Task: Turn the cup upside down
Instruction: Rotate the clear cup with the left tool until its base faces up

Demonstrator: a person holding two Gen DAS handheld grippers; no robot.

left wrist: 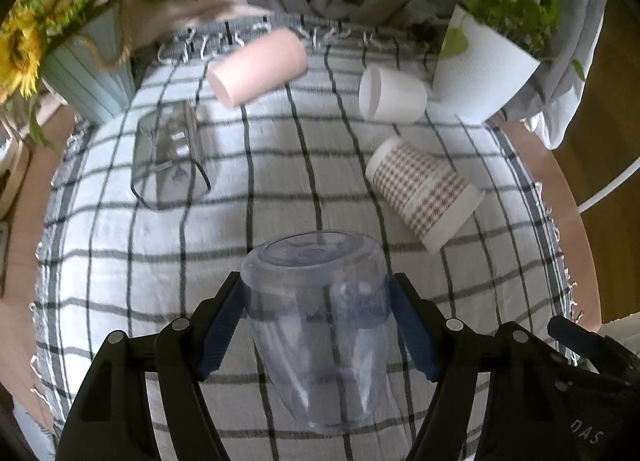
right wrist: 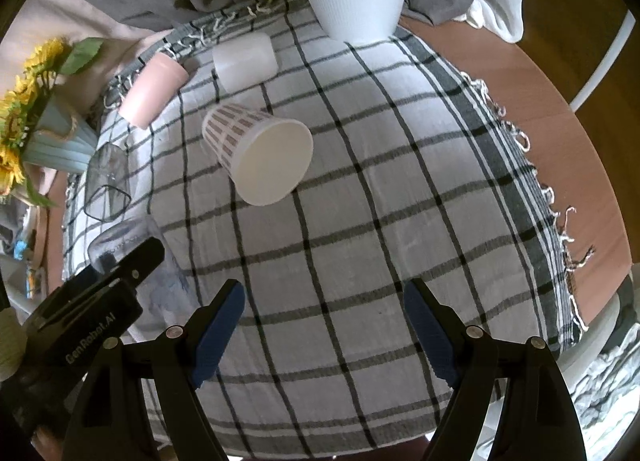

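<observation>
My left gripper [left wrist: 316,297] is shut on a clear plastic cup [left wrist: 320,325], its blue pads [left wrist: 228,321] pressed on both sides. The cup's closed base points away from the camera, above the checked cloth [left wrist: 120,269]. It also shows at the left of the right wrist view [right wrist: 132,245], behind the left gripper's black body. My right gripper [right wrist: 324,297] is open and empty above the cloth [right wrist: 360,261].
Lying on their sides on the cloth are a pink cup [left wrist: 256,67], a white cup [left wrist: 390,93], a houndstooth paper cup [left wrist: 424,193] and a clear square cup [left wrist: 170,153]. A sunflower vase [left wrist: 84,69] and a white plant pot [left wrist: 480,65] stand at the back.
</observation>
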